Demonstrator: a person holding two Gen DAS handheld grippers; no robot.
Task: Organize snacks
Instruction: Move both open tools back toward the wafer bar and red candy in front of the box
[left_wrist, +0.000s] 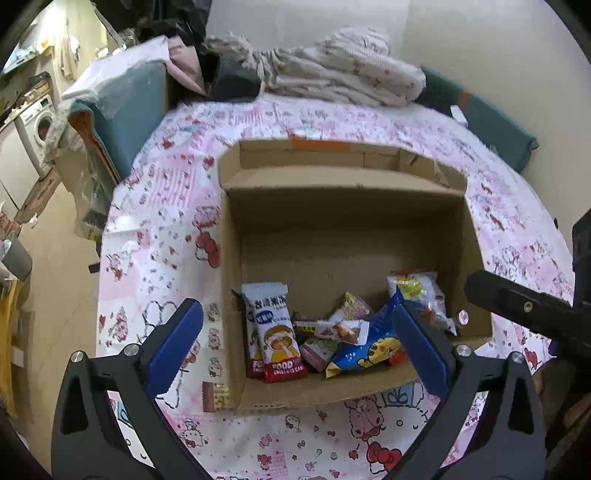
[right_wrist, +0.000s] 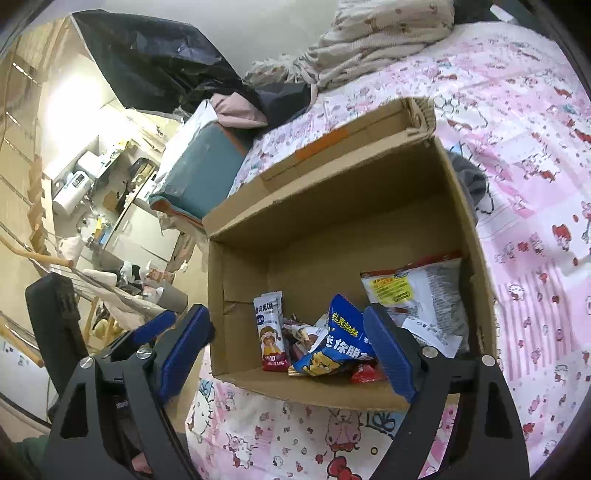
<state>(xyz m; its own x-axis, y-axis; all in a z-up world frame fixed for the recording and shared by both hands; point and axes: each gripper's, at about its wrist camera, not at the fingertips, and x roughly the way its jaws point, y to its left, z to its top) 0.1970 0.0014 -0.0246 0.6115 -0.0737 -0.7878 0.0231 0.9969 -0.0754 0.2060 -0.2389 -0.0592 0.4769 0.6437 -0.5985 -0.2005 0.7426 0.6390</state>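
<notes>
An open cardboard box lies on a pink cartoon-print bed sheet. Several snacks are piled at its near end: white rice-cake packets with red bottoms, a blue packet, a white and red bag and small wrapped sweets. My left gripper hovers above the near rim, open, with nothing between its blue pads. My right gripper hangs over the same end, open and holding nothing. Its black body shows at the right of the left wrist view.
A crumpled floral blanket and dark clothes lie at the far end of the bed. A teal cushion stands at the far left corner, another along the right wall. The bed's left edge drops to the floor, with a washing machine beyond.
</notes>
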